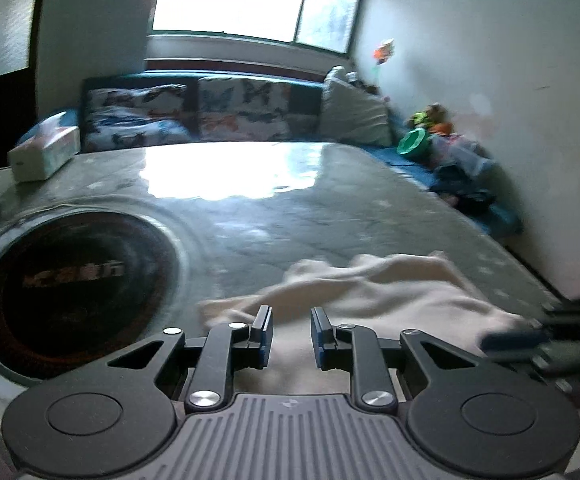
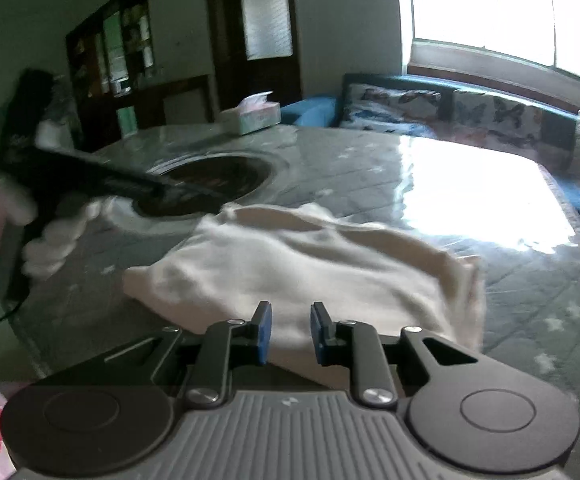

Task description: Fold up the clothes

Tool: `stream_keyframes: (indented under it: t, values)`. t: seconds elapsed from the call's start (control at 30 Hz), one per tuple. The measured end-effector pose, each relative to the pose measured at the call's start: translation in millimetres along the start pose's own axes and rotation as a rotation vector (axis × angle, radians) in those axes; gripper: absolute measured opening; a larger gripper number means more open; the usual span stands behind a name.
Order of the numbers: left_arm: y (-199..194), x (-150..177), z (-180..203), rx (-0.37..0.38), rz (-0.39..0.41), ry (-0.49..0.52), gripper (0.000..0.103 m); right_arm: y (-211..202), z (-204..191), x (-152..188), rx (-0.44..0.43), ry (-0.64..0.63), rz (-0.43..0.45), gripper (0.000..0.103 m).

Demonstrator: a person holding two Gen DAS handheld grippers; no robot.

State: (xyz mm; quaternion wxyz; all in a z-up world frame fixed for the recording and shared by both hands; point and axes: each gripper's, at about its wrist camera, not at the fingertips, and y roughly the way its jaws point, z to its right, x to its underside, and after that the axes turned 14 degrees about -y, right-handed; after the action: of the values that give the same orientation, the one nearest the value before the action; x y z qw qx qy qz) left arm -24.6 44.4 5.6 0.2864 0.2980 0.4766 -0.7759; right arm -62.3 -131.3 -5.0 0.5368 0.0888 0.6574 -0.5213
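Observation:
A cream-white garment [image 1: 389, 292] lies crumpled on the grey-green table [image 1: 250, 220], near its front right part. My left gripper [image 1: 290, 316] hovers over the garment's near edge, its blue pads apart with nothing pinched between them. The right gripper [image 1: 537, 340] shows as a blur at the garment's right end. In the right wrist view the garment [image 2: 290, 256] spreads ahead of my right gripper [image 2: 291, 312], which is open and empty above its near edge. The left gripper [image 2: 90, 176], held by a white-gloved hand [image 2: 50, 240], is blurred at the garment's left.
A round dark inset burner [image 1: 74, 292] sits in the table's left half. A tissue box [image 1: 44, 154] stands at the far left corner. Beyond the table are a butterfly-patterned sofa [image 1: 210, 116], toys [image 1: 429, 132] along the right wall, and a bright window.

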Motion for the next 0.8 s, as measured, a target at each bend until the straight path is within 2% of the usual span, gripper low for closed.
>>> stream_keyframes:
  t: [0.23, 0.43, 0.7, 0.8]
  values:
    - [-6, 26, 27, 0.113, -0.038, 0.019, 0.023, -4, 19, 14, 0.077, 0.072, -0.022, 0.021]
    - [6, 43, 38, 0.114, -0.092, 0.051, 0.023, 2, 16, 22, 0.086, 0.077, -0.028, 0.021]
    - [13, 46, 32, 0.104, -0.112, 0.049, 0.023, -4, 15, 22, 0.082, 0.068, -0.018, 0.021]
    - [13, 47, 32, 0.104, -0.113, 0.047, 0.023, -12, 20, 19, 0.107, 0.073, -0.008, 0.021]
